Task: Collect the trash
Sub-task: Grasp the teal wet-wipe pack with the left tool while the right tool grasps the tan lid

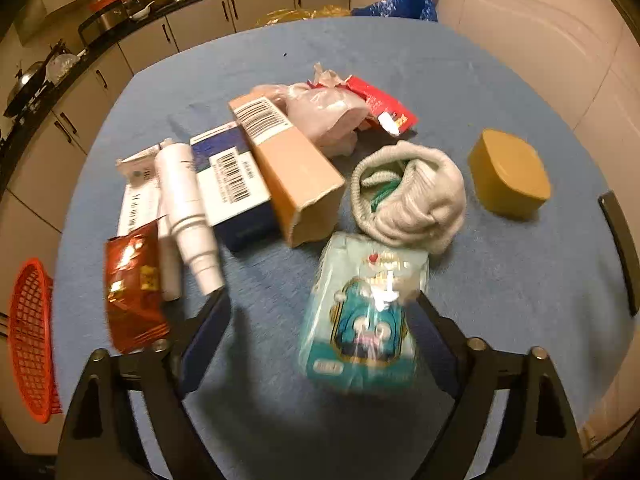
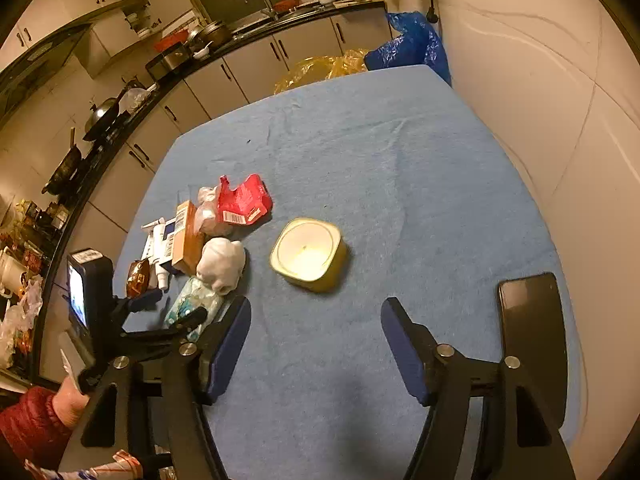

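Observation:
A pile of trash lies on the blue table (image 1: pixel 500 300): a teal tissue pack (image 1: pixel 364 316), a red snack wrapper (image 1: pixel 132 288), a white tube (image 1: pixel 188 216), a tan box (image 1: pixel 288 168), a blue-white box (image 1: pixel 232 184), a pink plastic bag (image 1: pixel 328 116), a red packet (image 1: pixel 380 106) and a white sock (image 1: pixel 412 196). My left gripper (image 1: pixel 322 300) is open just above the table, the tissue pack against its right finger. My right gripper (image 2: pixel 316 312) is open and empty, near a yellow tub (image 2: pixel 308 254). The pile shows left of it (image 2: pixel 208 240).
A red basket (image 1: pixel 30 340) sits off the table's left edge. A dark phone (image 2: pixel 532 320) lies at the table's right edge. Kitchen counters run along the left; blue (image 2: pixel 412 44) and yellow bags (image 2: pixel 324 68) stand beyond the far edge. A wall is at right.

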`<state>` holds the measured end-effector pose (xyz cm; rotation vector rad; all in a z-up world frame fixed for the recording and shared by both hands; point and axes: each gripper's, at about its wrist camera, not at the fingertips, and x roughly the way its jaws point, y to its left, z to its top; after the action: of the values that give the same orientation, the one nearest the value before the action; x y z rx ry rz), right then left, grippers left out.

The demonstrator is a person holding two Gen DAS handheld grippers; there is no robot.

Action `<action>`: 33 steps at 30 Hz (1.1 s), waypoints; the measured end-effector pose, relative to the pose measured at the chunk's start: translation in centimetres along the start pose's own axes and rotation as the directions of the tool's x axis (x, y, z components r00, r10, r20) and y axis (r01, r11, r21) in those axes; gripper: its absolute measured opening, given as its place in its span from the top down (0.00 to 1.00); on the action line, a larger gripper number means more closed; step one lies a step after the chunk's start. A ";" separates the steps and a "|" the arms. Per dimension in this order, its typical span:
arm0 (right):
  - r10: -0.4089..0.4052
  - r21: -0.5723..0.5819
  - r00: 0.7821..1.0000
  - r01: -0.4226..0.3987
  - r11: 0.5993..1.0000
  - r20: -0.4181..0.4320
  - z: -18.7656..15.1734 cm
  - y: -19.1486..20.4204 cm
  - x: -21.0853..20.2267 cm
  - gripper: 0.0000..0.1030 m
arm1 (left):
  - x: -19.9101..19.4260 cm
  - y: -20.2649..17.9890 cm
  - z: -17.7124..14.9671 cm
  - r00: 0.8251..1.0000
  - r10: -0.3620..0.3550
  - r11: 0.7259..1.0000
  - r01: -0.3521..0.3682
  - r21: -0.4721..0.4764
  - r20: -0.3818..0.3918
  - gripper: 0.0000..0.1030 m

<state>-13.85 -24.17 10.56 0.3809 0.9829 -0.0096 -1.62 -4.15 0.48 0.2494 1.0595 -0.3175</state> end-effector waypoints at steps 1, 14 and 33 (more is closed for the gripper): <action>0.002 -0.001 1.000 -0.002 1.000 -0.004 0.2 -0.1 0.2 0.24 | 0.1 0.0 0.0 1.000 0.003 1.000 -0.003 -0.012 0.010 0.12; 0.007 0.060 0.993 0.000 0.998 -0.121 4.1 1.3 8.7 0.20 | -2.3 -0.4 -2.3 0.997 -0.028 0.999 0.029 -0.014 0.067 0.89; -0.099 0.006 0.970 0.102 0.995 -0.222 3.6 1.5 12.9 0.26 | -2.6 1.1 -2.4 0.999 -0.052 0.991 0.053 -0.123 0.016 0.12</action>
<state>-3.45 -21.77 2.29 0.3529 1.2225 -0.0691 -4.29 -1.99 1.69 0.1088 1.0696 -0.2993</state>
